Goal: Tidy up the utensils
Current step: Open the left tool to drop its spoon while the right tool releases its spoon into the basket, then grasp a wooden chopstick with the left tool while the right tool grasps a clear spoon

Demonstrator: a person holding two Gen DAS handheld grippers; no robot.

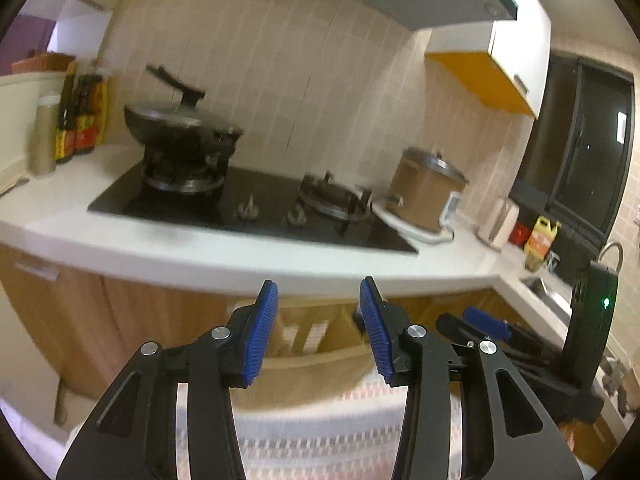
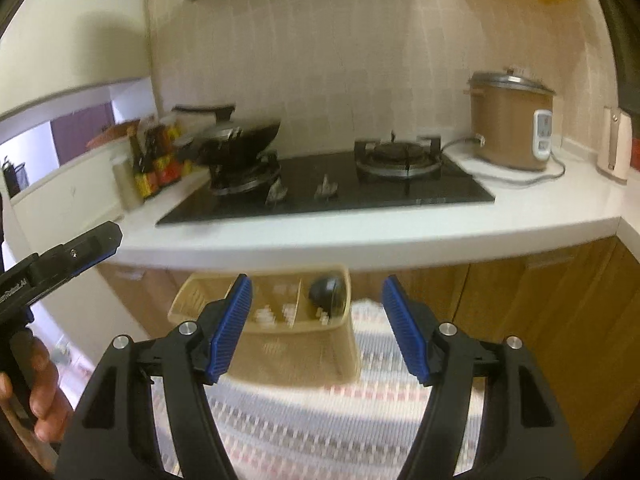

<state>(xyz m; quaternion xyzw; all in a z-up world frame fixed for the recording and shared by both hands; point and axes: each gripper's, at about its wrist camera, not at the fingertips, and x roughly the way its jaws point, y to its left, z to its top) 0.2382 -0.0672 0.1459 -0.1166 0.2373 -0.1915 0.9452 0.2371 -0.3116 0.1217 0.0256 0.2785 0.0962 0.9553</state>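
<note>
A beige utensil tray (image 2: pixel 292 356) with several compartments stands on a patterned cloth (image 2: pixel 320 424) below the counter edge. A dark round object (image 2: pixel 328 292) lies in its right compartment, and small white items, too blurred to name, lie in the middle ones. My right gripper (image 2: pixel 317 280) hangs open just in front of the tray with nothing between its blue pads. My left gripper (image 1: pixel 319 284) is also open and empty, facing the same tray (image 1: pixel 316 372) from the left. One of its black fingers (image 2: pixel 80 248) shows at the left of the right wrist view, with a hand (image 2: pixel 40 392) on the handle.
A white counter (image 2: pixel 360 236) carries a black gas hob (image 2: pixel 320 192) with a lidded wok (image 2: pixel 240 136), sauce bottles (image 2: pixel 156 160), a brown rice cooker (image 2: pixel 508 124) and its cord. Wooden cabinet doors (image 2: pixel 540 300) lie below. A sink (image 1: pixel 540 284) is far right.
</note>
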